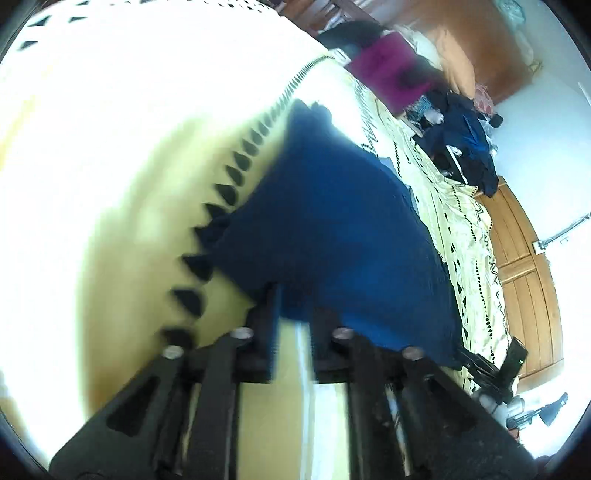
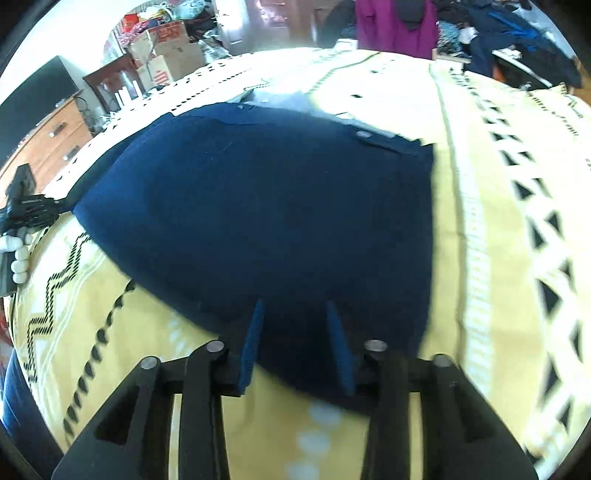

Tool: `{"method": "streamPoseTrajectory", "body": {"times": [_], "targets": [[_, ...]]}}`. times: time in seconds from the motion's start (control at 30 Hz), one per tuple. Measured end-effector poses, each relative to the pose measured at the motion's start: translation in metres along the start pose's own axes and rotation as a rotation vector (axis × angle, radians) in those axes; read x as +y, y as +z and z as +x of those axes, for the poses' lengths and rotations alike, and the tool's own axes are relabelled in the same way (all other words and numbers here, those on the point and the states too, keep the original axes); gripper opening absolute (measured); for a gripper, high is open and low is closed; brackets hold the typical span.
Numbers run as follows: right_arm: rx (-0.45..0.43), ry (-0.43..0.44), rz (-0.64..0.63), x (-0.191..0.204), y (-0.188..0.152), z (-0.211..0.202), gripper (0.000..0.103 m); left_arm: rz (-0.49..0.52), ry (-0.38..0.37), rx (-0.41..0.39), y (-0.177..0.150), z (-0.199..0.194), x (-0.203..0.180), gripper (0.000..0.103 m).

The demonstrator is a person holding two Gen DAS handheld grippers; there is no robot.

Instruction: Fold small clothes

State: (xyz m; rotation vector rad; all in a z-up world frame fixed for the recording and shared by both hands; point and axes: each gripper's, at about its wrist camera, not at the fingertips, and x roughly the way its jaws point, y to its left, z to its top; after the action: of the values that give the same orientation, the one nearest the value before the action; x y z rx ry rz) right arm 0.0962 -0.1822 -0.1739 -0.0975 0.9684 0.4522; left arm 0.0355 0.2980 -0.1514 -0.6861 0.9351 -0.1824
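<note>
A dark blue garment (image 2: pixel 266 206) lies spread on a yellow patterned bedspread (image 2: pixel 491 258). It also shows in the left wrist view (image 1: pixel 332 229). My right gripper (image 2: pixel 295 321) is open, its blue-padded fingers (image 2: pixel 253 343) straddling the garment's near edge. My left gripper (image 1: pixel 295 306) sits at the garment's near corner with its fingers close together around the cloth edge; motion blur hides the contact. The left gripper also shows at the far left of the right wrist view (image 2: pixel 26 210), held by a white-gloved hand.
The bedspread (image 1: pixel 129 221) has rows of black triangles. A magenta cloth (image 2: pixel 395 22) and a pile of dark clothes (image 2: pixel 517 40) lie beyond the bed. A wooden dresser (image 2: pixel 48 136) and boxes (image 2: pixel 170 55) stand at the far left.
</note>
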Motion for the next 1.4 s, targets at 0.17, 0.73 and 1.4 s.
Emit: {"method": "streamPoseTrajectory", "body": {"times": [0.17, 0.73, 1.4], "targets": [[0.066, -0.06, -0.109, 0.063, -0.041, -0.015, 0.078, 0.096, 0.064, -0.01, -0.033, 0.01, -0.033, 0.103], [0.13, -0.125, -0.04, 0.086, -0.043, 0.023, 0.103, -0.242, 0.061, -0.269, 0.019, 0.032, -0.021, 0.049], [-0.075, 0.583, 0.193, 0.064, 0.156, -0.021, 0.093, 0.475, 0.094, -0.392, -0.002, 0.031, -0.203, 0.005]]}}
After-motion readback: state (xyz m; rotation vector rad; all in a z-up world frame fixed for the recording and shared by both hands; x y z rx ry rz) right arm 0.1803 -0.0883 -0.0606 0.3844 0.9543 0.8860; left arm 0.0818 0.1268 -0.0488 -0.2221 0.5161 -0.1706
